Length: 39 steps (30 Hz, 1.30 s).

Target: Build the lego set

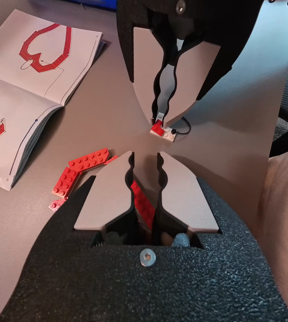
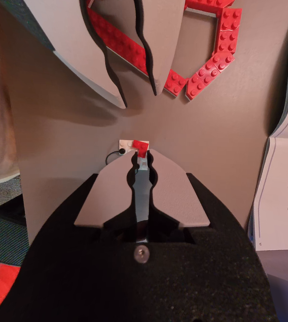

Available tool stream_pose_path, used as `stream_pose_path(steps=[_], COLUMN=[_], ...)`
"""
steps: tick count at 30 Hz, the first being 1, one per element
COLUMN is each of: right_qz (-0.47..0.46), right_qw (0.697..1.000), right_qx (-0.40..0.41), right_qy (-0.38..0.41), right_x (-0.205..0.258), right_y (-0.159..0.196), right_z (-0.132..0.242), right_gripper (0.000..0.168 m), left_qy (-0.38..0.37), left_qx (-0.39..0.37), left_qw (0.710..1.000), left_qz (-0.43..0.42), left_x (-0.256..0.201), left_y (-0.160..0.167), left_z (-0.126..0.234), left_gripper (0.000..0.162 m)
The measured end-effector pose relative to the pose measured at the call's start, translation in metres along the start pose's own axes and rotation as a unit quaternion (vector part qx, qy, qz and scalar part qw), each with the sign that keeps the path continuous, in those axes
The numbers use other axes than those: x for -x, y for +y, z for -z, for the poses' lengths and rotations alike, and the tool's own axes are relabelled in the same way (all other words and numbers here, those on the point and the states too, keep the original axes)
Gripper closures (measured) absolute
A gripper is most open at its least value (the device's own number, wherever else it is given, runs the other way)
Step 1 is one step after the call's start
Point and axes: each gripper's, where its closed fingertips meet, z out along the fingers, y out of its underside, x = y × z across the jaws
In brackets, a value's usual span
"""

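A small white plate [image 1: 169,137] [image 2: 125,144] lies on the brown table with a black knob and cord [image 1: 174,131] [image 2: 121,150] at one corner. A small red plate [image 1: 157,129] [image 2: 140,146] sits on it. My right gripper [image 2: 141,152] [image 1: 158,122] comes down from the far side and is shut on the red plate's end. My left gripper [image 1: 145,154] [image 2: 139,100] is open and empty, hovering over the red heart-shaped frame [image 1: 66,179] [image 2: 226,34], short of the white plate. The left gripper's body hides part of the frame.
An open instruction booklet [image 1: 35,73] [image 2: 279,191] lies at the left of the left wrist view. The table's edge [image 1: 277,113] runs close behind the white plate, with a dark chair and carpet beyond. A person's arm [image 1: 287,200] is at the right. Tip to tip, the grippers are about 5 centimetres apart.
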Motion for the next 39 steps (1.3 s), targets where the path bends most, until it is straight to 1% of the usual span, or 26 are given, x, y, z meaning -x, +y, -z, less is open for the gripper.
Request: stream_pose_path(steps=[6, 11, 19, 23, 26, 27, 29, 30, 36, 39], right_qz=[0.01, 0.019, 0.006, -0.006, -0.021, -0.028, -0.046, -0.054, -0.078, -0.081], right_qw=[1.0, 1.0, 1.0, 1.0, 1.0, 0.999, 0.998, 0.998, 0.996, 0.996], right_qx=[0.003, 0.002, 0.001, -0.003, -0.012, -0.02, -0.036, -0.037, -0.036, -0.022], right_qy=[0.004, 0.003, 0.001, 0.004, 0.003, 0.001, -0.008, -0.007, 0.005, 0.008], right_x=[-0.002, -0.003, -0.001, 0.0, 0.001, 0.002, 0.005, 0.006, 0.001, 0.0], right_y=[0.0, -0.001, -0.003, -0.003, -0.004, -0.006, -0.012, -0.012, -0.012, -0.01], right_z=[0.0, 0.0, 0.0, 0.002, 0.007, 0.008, 0.009, 0.009, 0.005, 0.002], right_gripper=[0.157, 0.16, 0.159, 0.157, 0.151, 0.151, 0.161, 0.164, 0.164, 0.164], left_qy=[0.0, 0.0, 0.001, 0.002, 0.001, 0.0, -0.001, -0.001, -0.001, -0.001], left_qx=[0.0, -0.002, -0.001, -0.003, -0.004, -0.005, -0.006, -0.006, -0.008, -0.01], left_qw=[1.0, 1.0, 1.0, 1.0, 1.0, 1.0, 1.0, 1.0, 1.0, 1.0], left_qz=[-0.001, -0.001, -0.001, -0.004, -0.005, -0.004, -0.004, -0.004, -0.006, -0.005], left_x=[0.0, 0.0, 0.0, -0.001, 0.0, 0.0, 0.0, 0.0, 0.0, 0.001], left_y=[0.001, 0.0, 0.0, -0.001, -0.001, -0.001, -0.001, -0.001, -0.001, -0.001], left_z=[0.0, 0.0, -0.001, -0.001, 0.0, 0.0, 0.0, 0.0, 0.001, 0.002], left_gripper=[0.138, 0.138, 0.138, 0.138, 0.138, 0.138, 0.138, 0.138, 0.138, 0.138])
